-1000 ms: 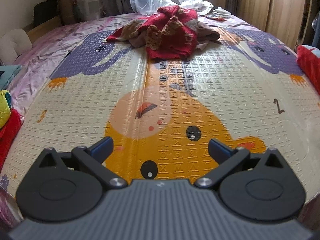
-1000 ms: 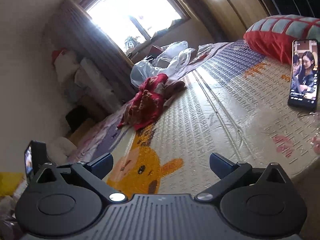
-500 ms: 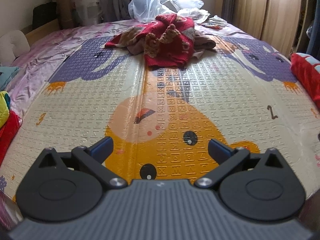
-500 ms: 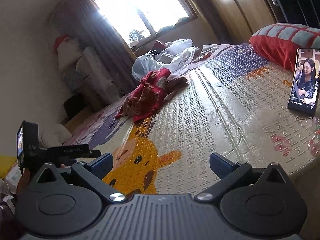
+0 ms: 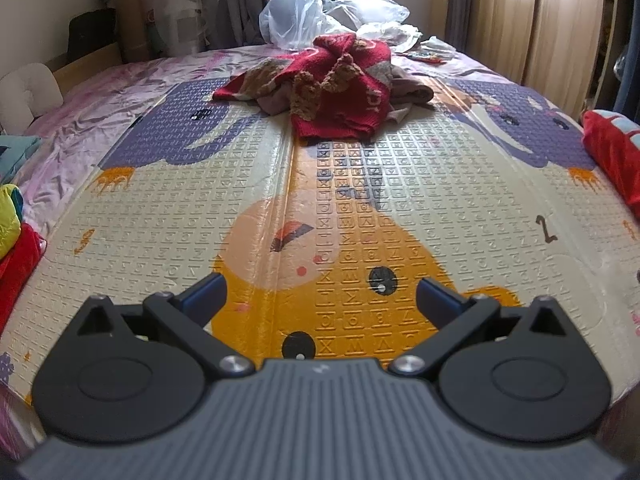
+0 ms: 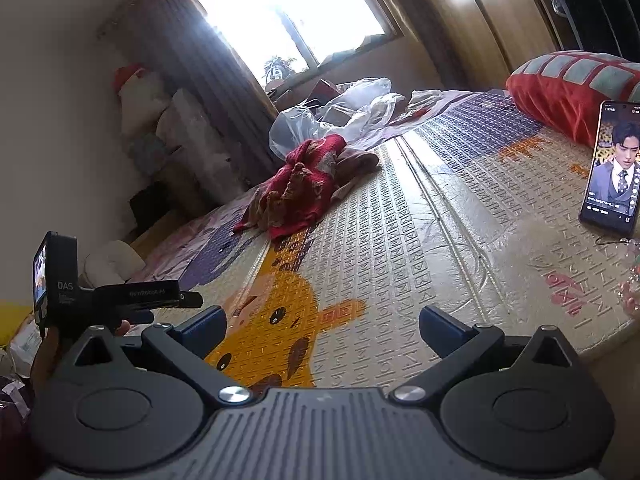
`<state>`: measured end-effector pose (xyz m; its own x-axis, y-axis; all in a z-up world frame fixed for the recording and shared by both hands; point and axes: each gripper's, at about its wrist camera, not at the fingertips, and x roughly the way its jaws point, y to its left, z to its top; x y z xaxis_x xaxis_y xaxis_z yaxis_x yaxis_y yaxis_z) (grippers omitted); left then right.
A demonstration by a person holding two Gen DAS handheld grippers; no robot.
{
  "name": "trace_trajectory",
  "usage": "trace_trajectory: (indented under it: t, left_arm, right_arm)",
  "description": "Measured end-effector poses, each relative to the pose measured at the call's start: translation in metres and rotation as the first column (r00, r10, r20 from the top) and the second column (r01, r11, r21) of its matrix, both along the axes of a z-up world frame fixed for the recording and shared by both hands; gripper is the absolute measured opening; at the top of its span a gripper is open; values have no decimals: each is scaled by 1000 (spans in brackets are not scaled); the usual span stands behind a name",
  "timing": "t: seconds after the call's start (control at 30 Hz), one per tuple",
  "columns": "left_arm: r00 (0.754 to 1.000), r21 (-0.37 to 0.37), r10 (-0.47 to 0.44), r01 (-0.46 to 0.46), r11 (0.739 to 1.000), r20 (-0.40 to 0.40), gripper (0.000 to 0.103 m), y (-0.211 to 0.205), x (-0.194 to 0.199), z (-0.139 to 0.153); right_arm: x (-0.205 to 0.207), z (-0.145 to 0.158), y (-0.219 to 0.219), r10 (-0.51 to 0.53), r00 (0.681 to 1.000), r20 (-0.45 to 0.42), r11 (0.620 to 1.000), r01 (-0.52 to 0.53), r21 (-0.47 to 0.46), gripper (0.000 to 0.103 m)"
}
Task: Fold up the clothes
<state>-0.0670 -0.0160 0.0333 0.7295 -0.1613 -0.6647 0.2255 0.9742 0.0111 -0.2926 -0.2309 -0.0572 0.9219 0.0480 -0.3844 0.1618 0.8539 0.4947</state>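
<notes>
A crumpled red knitted sweater (image 5: pixel 340 92) lies near the far edge of the cartoon play mat (image 5: pixel 440 200). Left gripper (image 5: pixel 320 296) and right gripper (image 6: pixel 322 322) hover over the mat's near edge, jaws spread wide, empty.

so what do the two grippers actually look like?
Both match: ribbed grey body, black rounded linkage plates with silver pivot screws, dark blue fingers. The right wrist view shows the left gripper side-on: black, white lettering, a small lit screen at its rear. No cables or sleeves visible.

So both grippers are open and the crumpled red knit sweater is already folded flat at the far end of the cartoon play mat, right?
Not folded: the left wrist view shows the crumpled red knit sweater in a rumpled heap at the far end of the cartoon play mat. The left gripper and right gripper are open.
</notes>
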Motion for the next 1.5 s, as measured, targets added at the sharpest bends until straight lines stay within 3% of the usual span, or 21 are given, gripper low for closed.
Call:
trace_trajectory:
  t: [1.5]
  left_arm:
    - [1000, 37, 9, -9, 999, 7, 103, -6, -3, -2]
  right_arm:
    - [-1, 1, 1, 3, 1000, -1, 1000, -3, -15, 102]
